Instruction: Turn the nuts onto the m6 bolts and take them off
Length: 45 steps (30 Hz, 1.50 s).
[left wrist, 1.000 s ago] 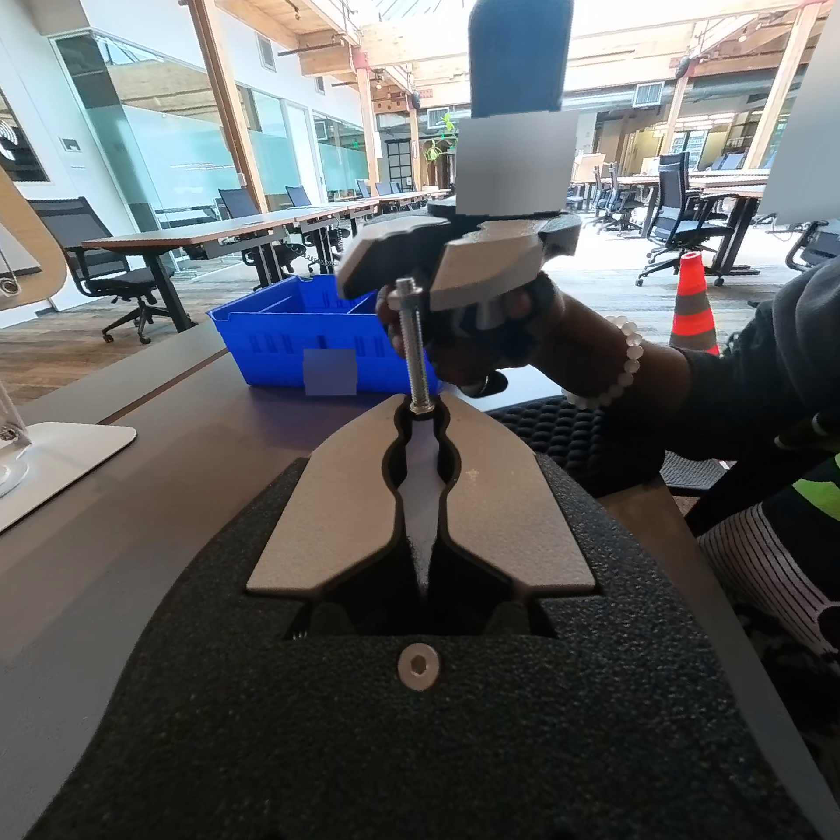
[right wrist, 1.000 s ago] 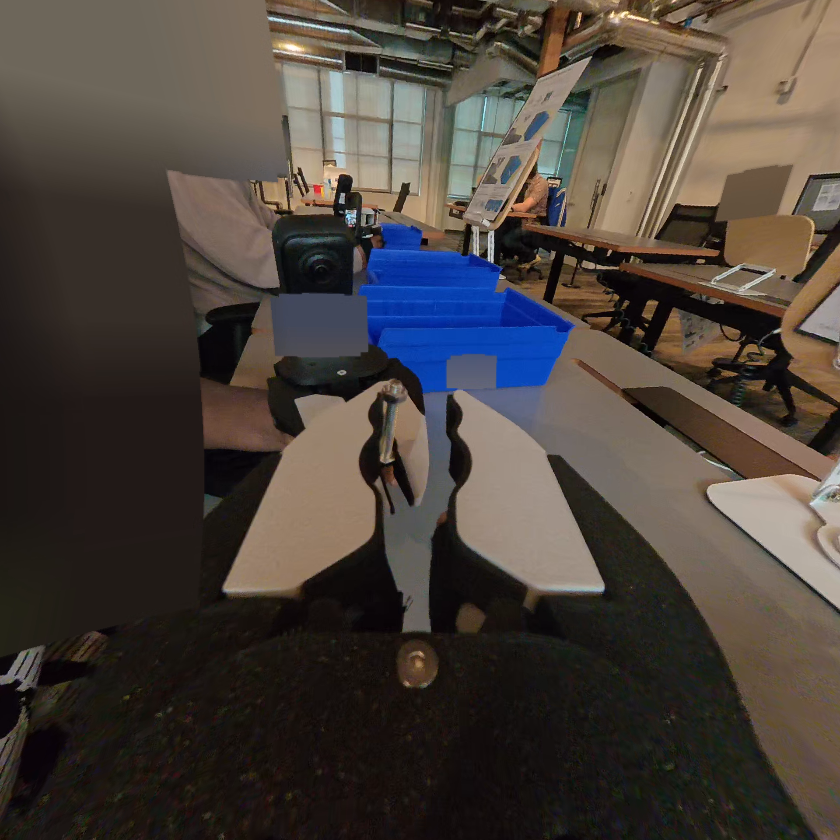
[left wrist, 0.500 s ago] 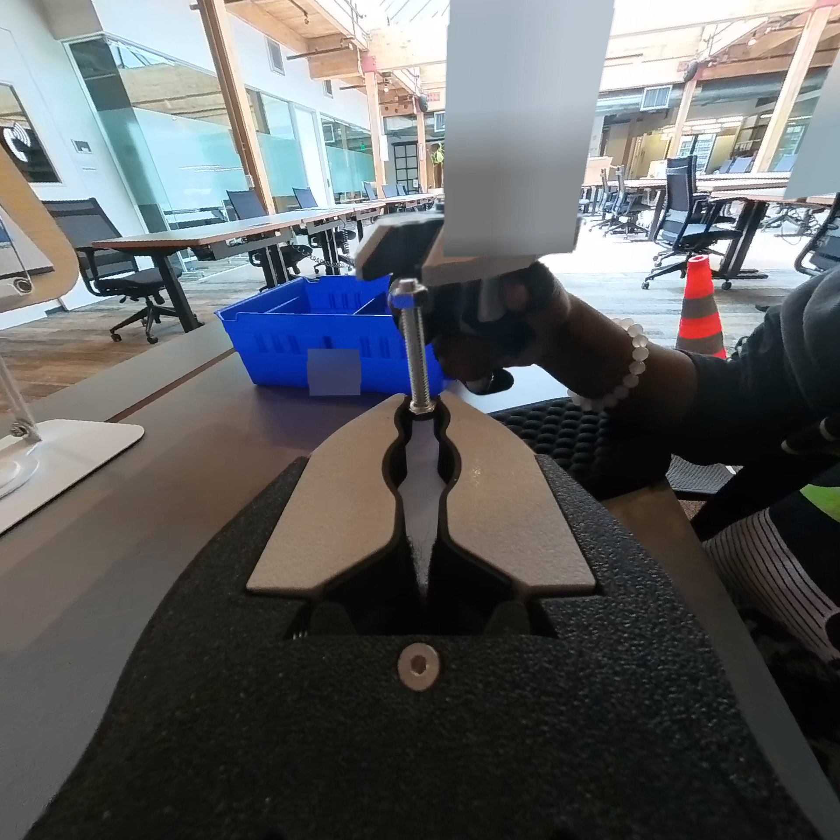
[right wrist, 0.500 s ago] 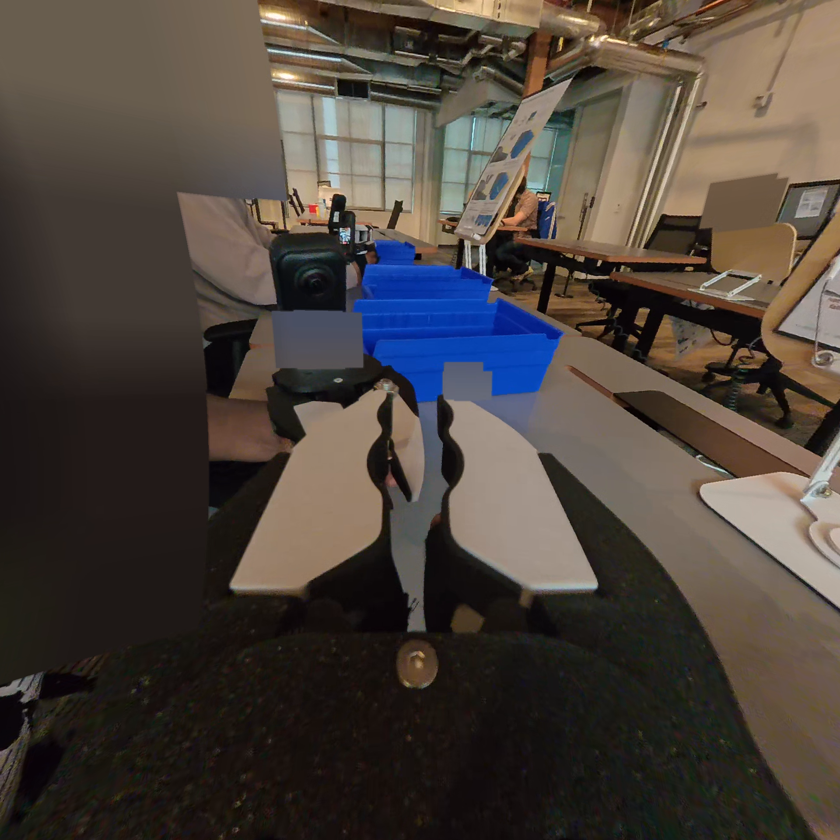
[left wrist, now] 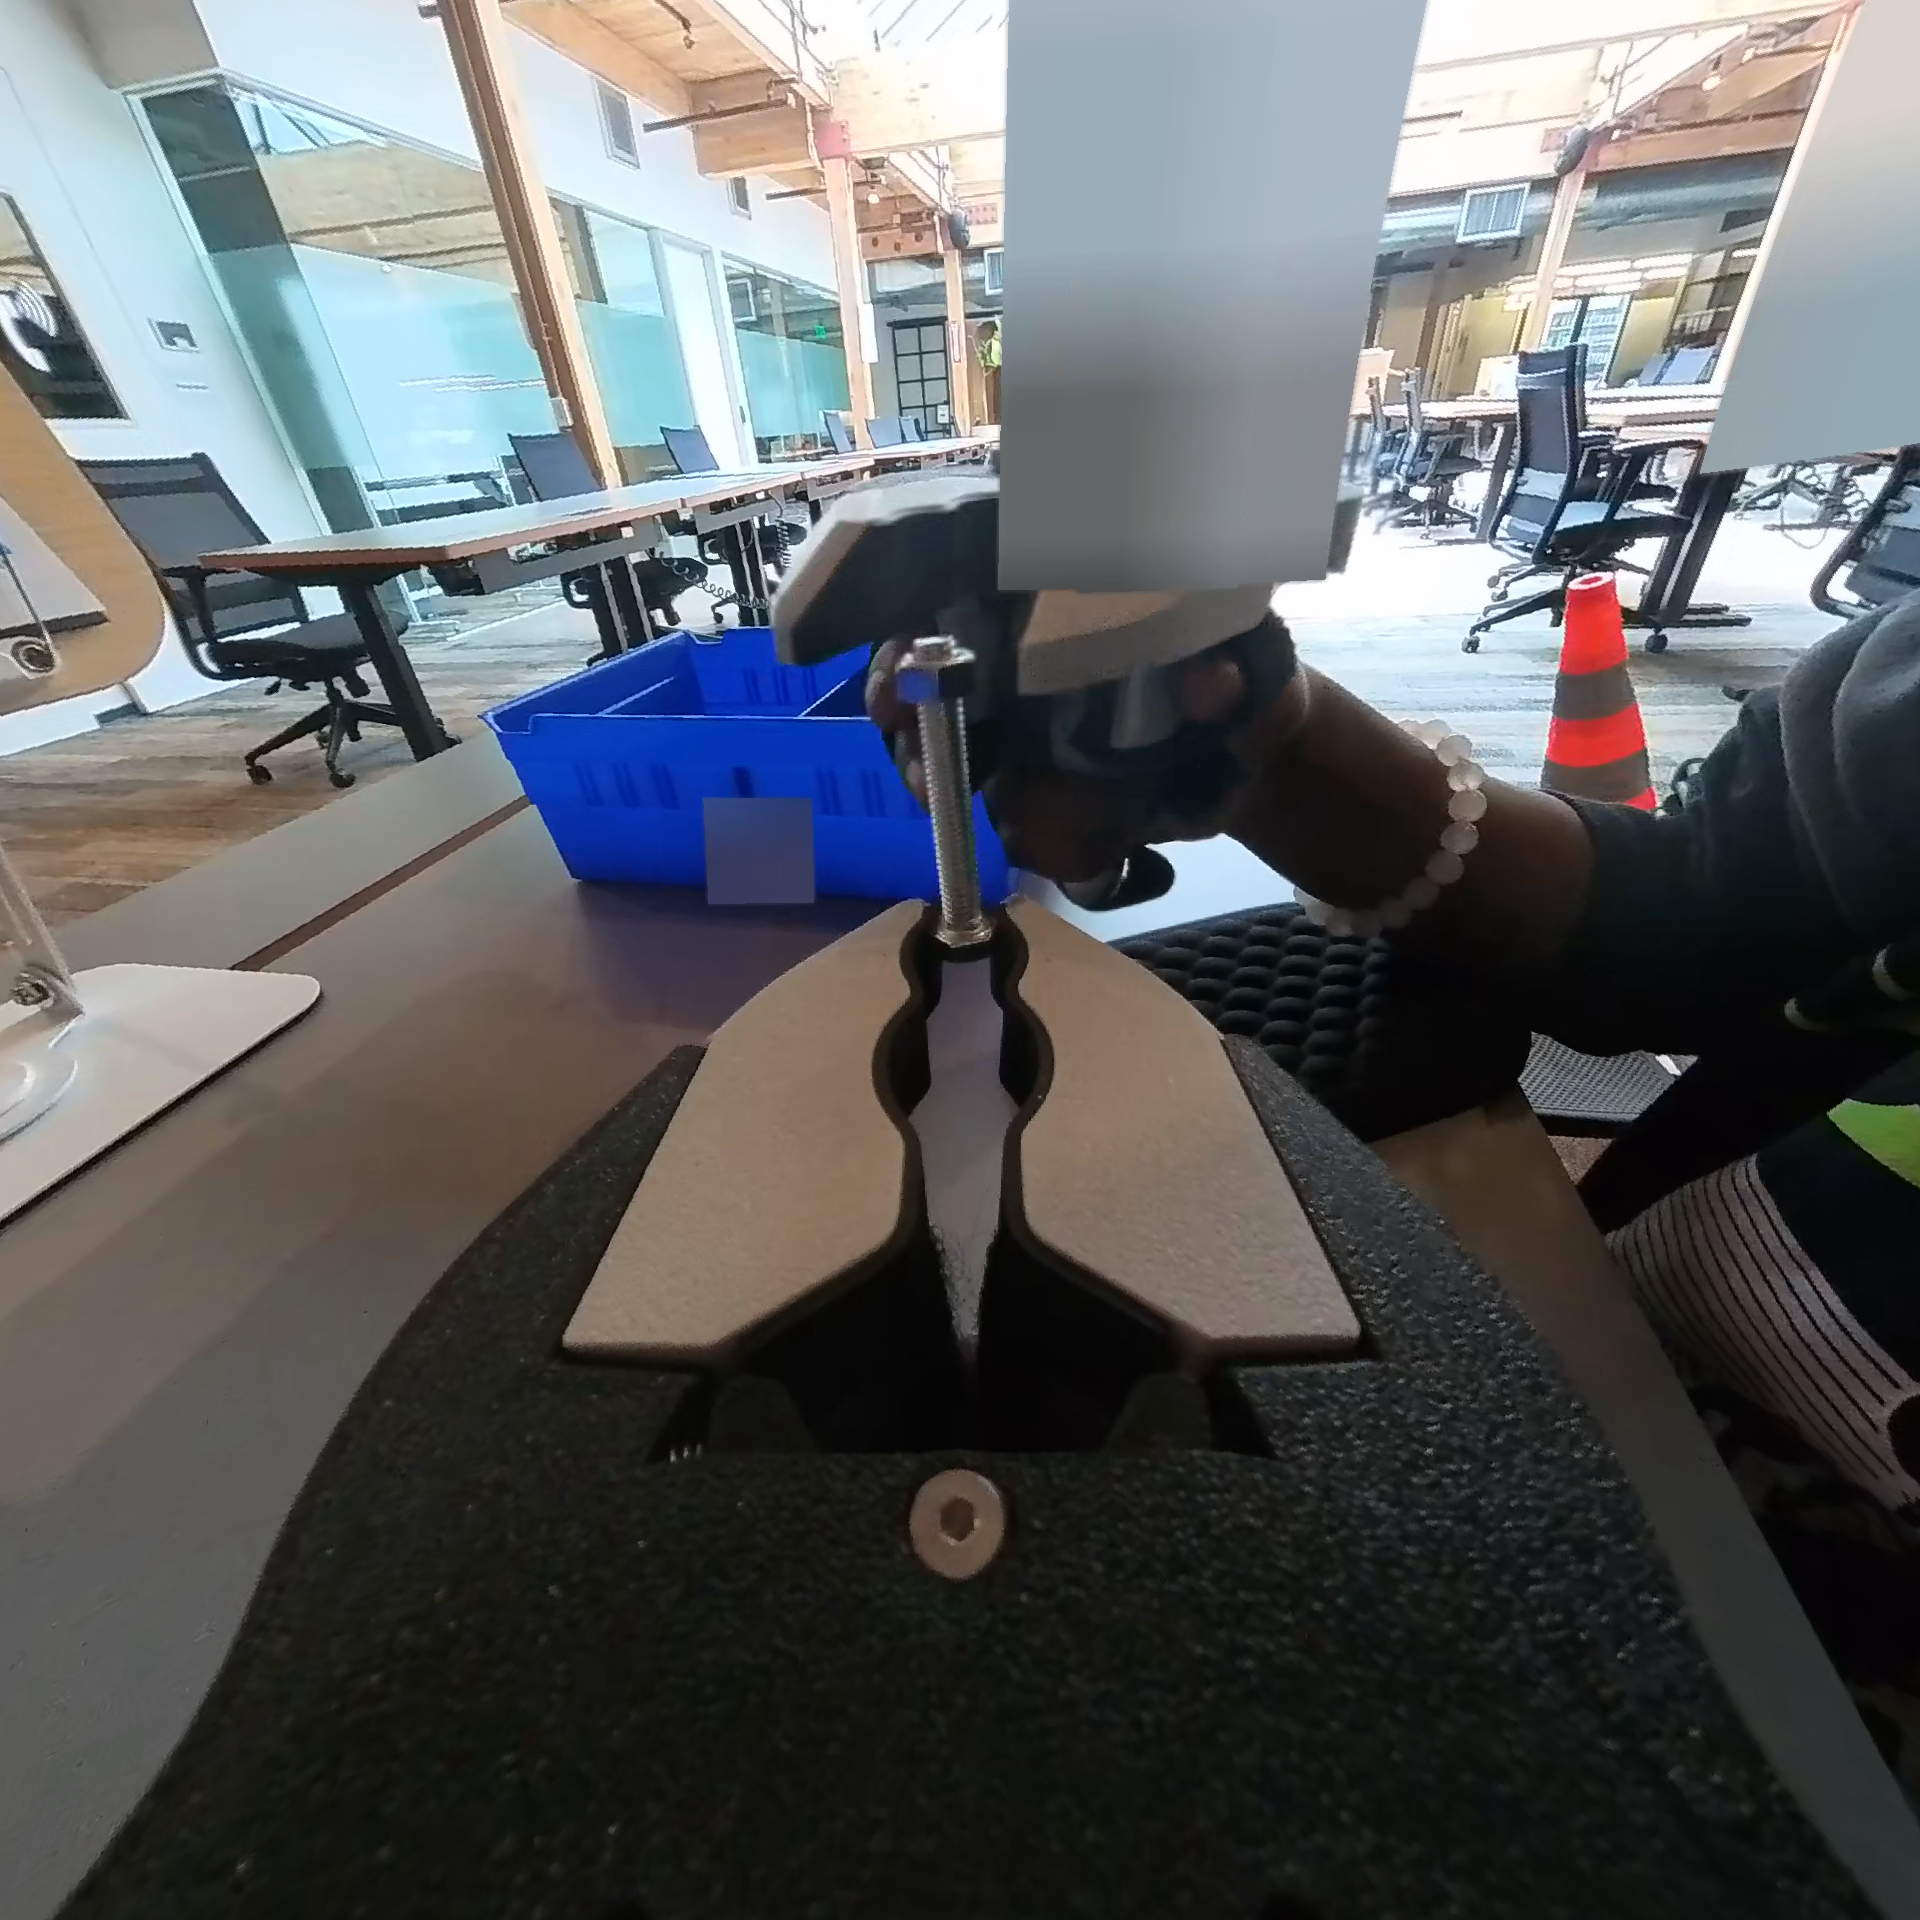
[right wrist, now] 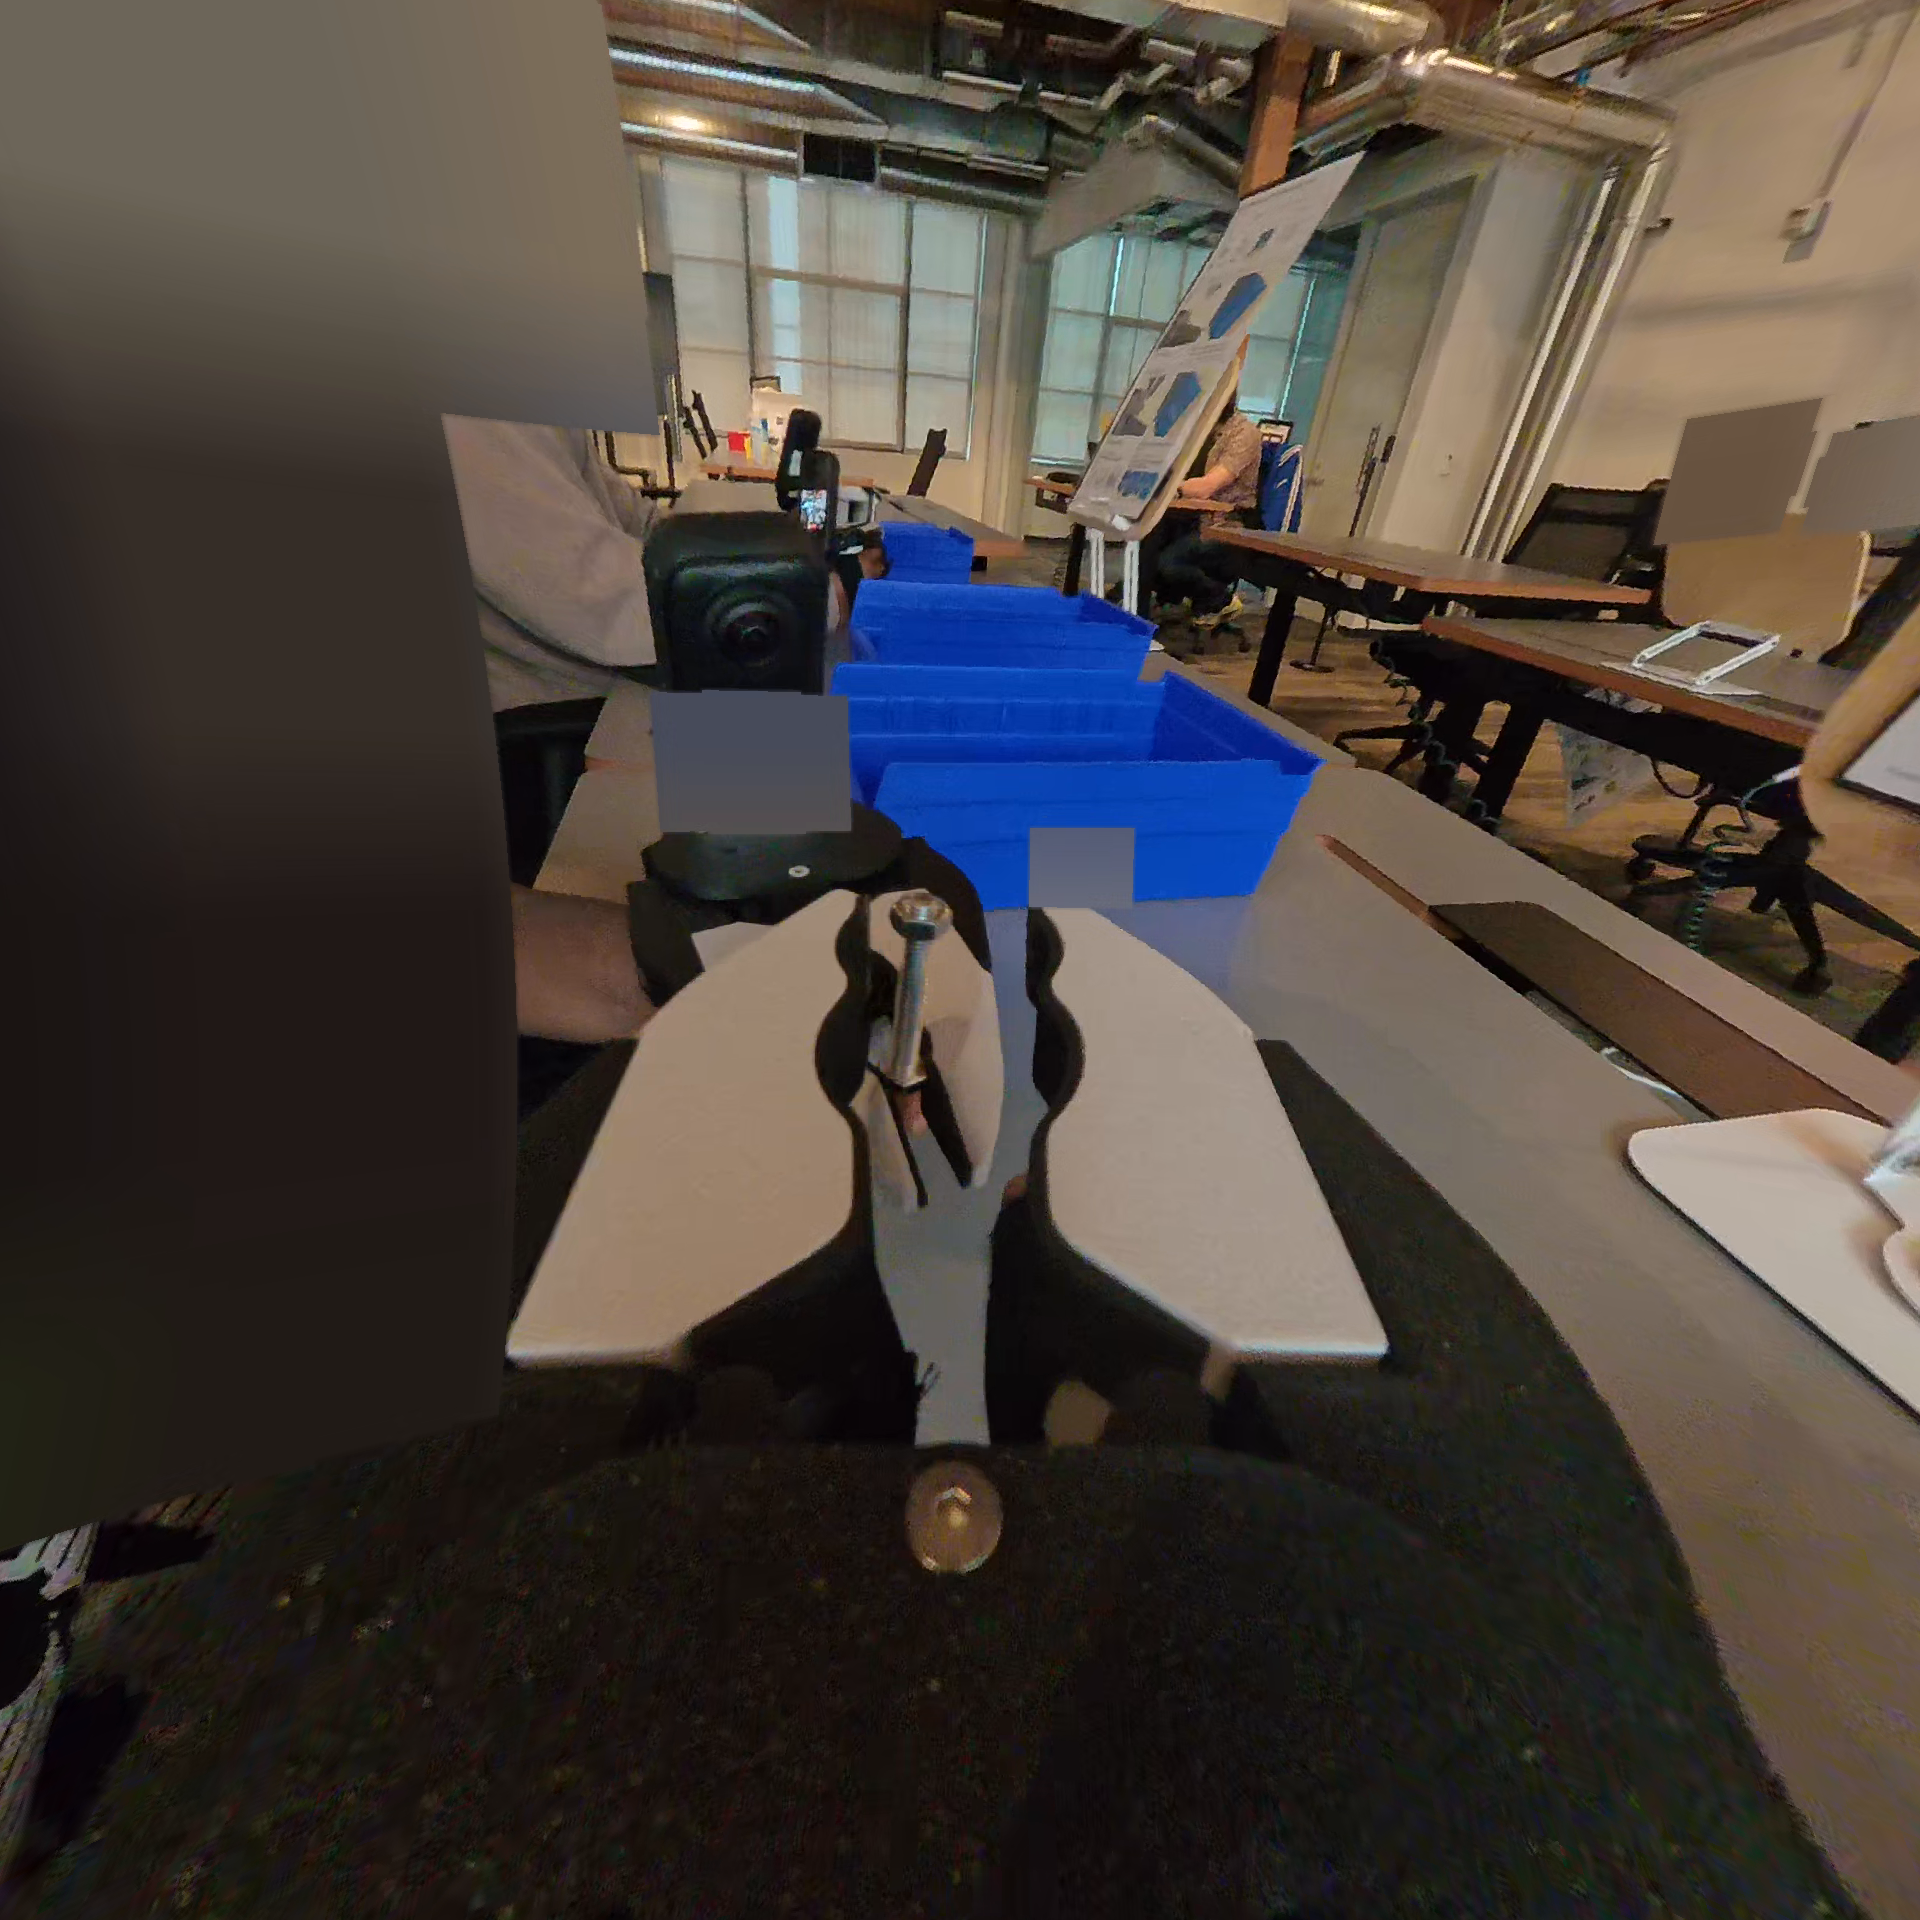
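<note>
bolt [left wrist: 951, 800] held upright by its lower end, pinched in left gripper [left wrist: 966, 940] fingers | nut [left wrist: 935, 652] at top | right gripper [right wrist: 940, 997] fingers spread around it, not pressing

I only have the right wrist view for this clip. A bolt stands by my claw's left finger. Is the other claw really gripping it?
Observer: Yes. The left wrist view shows the left claw shut on the hex end at the bottom of the threaded bolt, which stands upright.
Operator: And my right claw, seen from that side?
Observer: It hangs over the bolt's top, fingers apart, beside the flanged hex piece, likely the nut. I cannot tell whether they touch it.
Operator: What is carrying it?
Observer: A hand wearing a white bead bracelet grips it from beneath.
</note>
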Each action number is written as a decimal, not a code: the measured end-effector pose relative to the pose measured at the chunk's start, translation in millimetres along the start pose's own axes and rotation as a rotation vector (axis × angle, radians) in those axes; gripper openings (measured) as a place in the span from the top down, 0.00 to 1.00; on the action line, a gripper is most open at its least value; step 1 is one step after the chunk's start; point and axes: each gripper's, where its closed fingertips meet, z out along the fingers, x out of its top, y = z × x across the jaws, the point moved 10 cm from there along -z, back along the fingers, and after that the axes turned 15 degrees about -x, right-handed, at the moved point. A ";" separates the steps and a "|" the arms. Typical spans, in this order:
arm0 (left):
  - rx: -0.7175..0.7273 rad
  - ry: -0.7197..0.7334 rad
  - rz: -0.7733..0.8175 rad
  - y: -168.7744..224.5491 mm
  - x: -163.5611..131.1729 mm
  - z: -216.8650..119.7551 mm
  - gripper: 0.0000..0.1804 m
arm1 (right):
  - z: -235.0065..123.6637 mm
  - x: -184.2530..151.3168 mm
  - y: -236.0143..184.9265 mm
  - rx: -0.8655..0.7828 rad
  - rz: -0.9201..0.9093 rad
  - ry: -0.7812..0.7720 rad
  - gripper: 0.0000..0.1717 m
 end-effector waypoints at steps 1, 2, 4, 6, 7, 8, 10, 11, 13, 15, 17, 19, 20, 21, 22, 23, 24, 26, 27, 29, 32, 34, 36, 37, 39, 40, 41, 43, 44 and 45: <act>-0.001 0.000 0.002 0.3 -0.1 0.3 0.95 | 1.4 -0.2 -1.3 -0.002 -0.006 -0.005 0.83; -0.002 0.001 0.002 0.4 0.0 0.3 0.95 | 1.5 -0.4 -0.8 -0.008 -0.007 -0.008 0.83; 0.002 0.006 0.002 0.1 0.6 -0.5 0.95 | -2.3 -1.0 4.1 -0.018 0.009 0.000 0.86; 0.005 0.015 0.000 -0.6 1.3 -1.9 0.95 | -7.4 -1.0 9.6 -0.036 0.037 0.022 0.90; 0.008 0.015 0.001 -0.9 1.2 -2.2 0.95 | -8.5 -0.6 10.6 -0.035 0.043 0.030 0.90; 0.008 0.013 0.001 -0.9 1.1 -2.1 0.95 | -8.0 0.0 9.6 -0.028 0.042 0.029 0.90; 0.005 0.010 0.001 -0.6 0.7 -1.1 0.95 | -3.2 0.2 4.0 -0.012 0.020 0.016 0.87; 0.003 0.008 0.002 -0.3 0.6 -0.6 0.95 | -0.6 0.1 1.2 -0.007 0.008 0.007 0.85; 0.001 0.008 0.004 0.1 0.6 -0.3 0.95 | 1.7 -0.3 -0.7 -0.010 -0.005 -0.003 0.84; 0.003 0.011 0.004 -0.1 1.1 -0.9 0.95 | -1.6 -0.7 3.6 -0.021 0.007 0.001 0.86; 0.007 0.017 0.003 -0.7 1.4 -2.0 0.95 | -6.8 -0.8 9.0 -0.038 0.032 0.022 0.89; 0.010 0.015 0.002 -1.0 1.2 -1.9 0.95 | -7.7 -0.1 8.9 -0.030 0.034 0.028 0.89; 0.008 0.014 0.001 -1.0 0.9 -1.5 0.95 | -5.7 0.2 6.6 -0.021 0.025 0.023 0.88; 0.007 0.011 0.002 -0.9 0.6 -1.0 0.95 | -3.0 0.3 3.6 -0.012 0.016 0.016 0.86; 0.005 0.008 0.003 -0.5 0.3 -0.4 0.95 | -0.2 0.1 0.9 -0.004 0.009 0.007 0.85; 0.004 0.006 0.004 -0.3 0.1 0.0 0.95 | 1.7 -0.3 -0.6 -0.004 0.003 -0.003 0.84; 0.003 0.005 0.005 0.0 0.0 0.3 0.95 | 2.1 -0.7 -0.4 -0.012 -0.001 -0.008 0.84; 0.005 0.008 0.004 -0.2 0.3 0.0 0.95 | -1.8 -1.1 4.4 -0.021 0.012 0.000 0.85; 0.007 0.013 0.001 -0.7 0.5 -0.7 0.95 | -4.8 -1.3 7.4 -0.026 0.028 0.009 0.87; 0.011 0.014 0.001 -1.5 0.6 -1.7 0.95 | -8.5 -1.3 10.9 -0.034 0.044 0.027 0.88; 0.006 0.009 0.001 -1.1 -0.1 -0.4 0.95 | -3.3 0.0 5.0 -0.011 0.027 0.020 0.85; 0.002 0.004 0.005 -0.4 -0.5 0.5 0.95 | 0.9 0.4 0.3 -0.001 0.010 0.008 0.84; 0.001 0.005 0.007 0.0 -0.3 0.7 0.95 | 0.6 -0.4 2.0 -0.019 0.000 0.002 0.84; 0.002 0.007 0.007 0.0 0.0 0.4 0.95 | -1.7 -0.7 4.4 -0.019 0.012 0.007 0.84; 0.007 0.017 0.004 -0.9 0.7 -1.1 0.95 | -7.1 -1.4 10.3 -0.035 0.040 0.021 0.87; 0.009 0.019 0.003 -1.3 0.8 -1.6 0.95 | -8.7 -1.4 11.5 -0.036 0.044 0.028 0.87; 0.012 0.018 0.004 -1.5 0.8 -1.7 0.95 | -8.8 -0.8 11.0 -0.030 0.043 0.029 0.87; 0.009 0.016 0.005 -1.1 0.6 -1.1 0.95 | -5.2 0.5 5.9 -0.010 0.027 0.027 0.86; 0.008 0.014 0.006 -0.8 0.6 -0.7 0.95 | -2.7 0.9 2.9 -0.002 0.019 0.022 0.85; 0.008 0.012 0.008 -0.5 0.5 -0.4 0.95 | -0.7 1.0 0.8 0.001 0.010 0.015 0.85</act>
